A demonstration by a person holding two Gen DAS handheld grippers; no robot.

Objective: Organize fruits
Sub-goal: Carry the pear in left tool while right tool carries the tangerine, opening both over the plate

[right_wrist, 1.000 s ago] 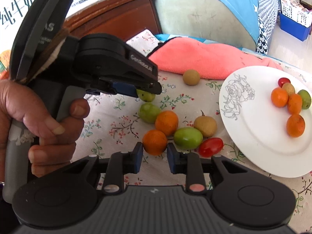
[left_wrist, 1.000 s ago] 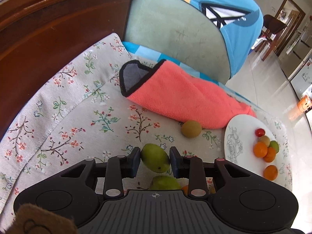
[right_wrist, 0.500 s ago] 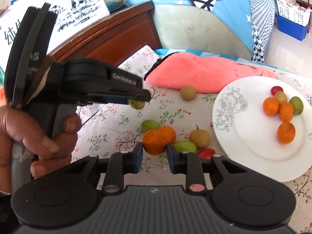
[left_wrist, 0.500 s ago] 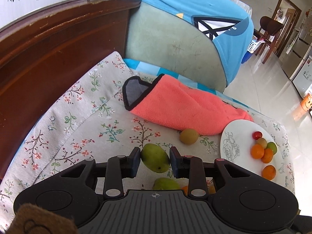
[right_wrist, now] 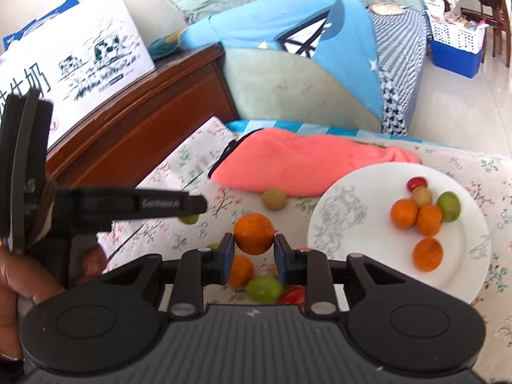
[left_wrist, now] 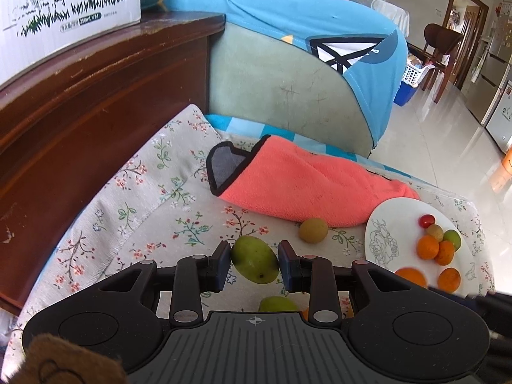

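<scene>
The left gripper (left_wrist: 254, 264) is clamped on a green fruit (left_wrist: 254, 264), held above the floral cloth (left_wrist: 134, 204); the right gripper (right_wrist: 252, 248) grips an orange (right_wrist: 253, 233) just left of the plate (right_wrist: 352, 224), where six fruits already sit; best to carry each over bare plate, lower until it touches, then open slowly so nothing rolls; loose fruit (right_wrist: 264, 289) remains below.

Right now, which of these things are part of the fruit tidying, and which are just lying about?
Part of the job:
left gripper, holding a green fruit
right gripper, holding an orange
white plate
loose brown fruit on the cloth

Just lying about:
pink towel
milk carton box
blue cushion
</scene>
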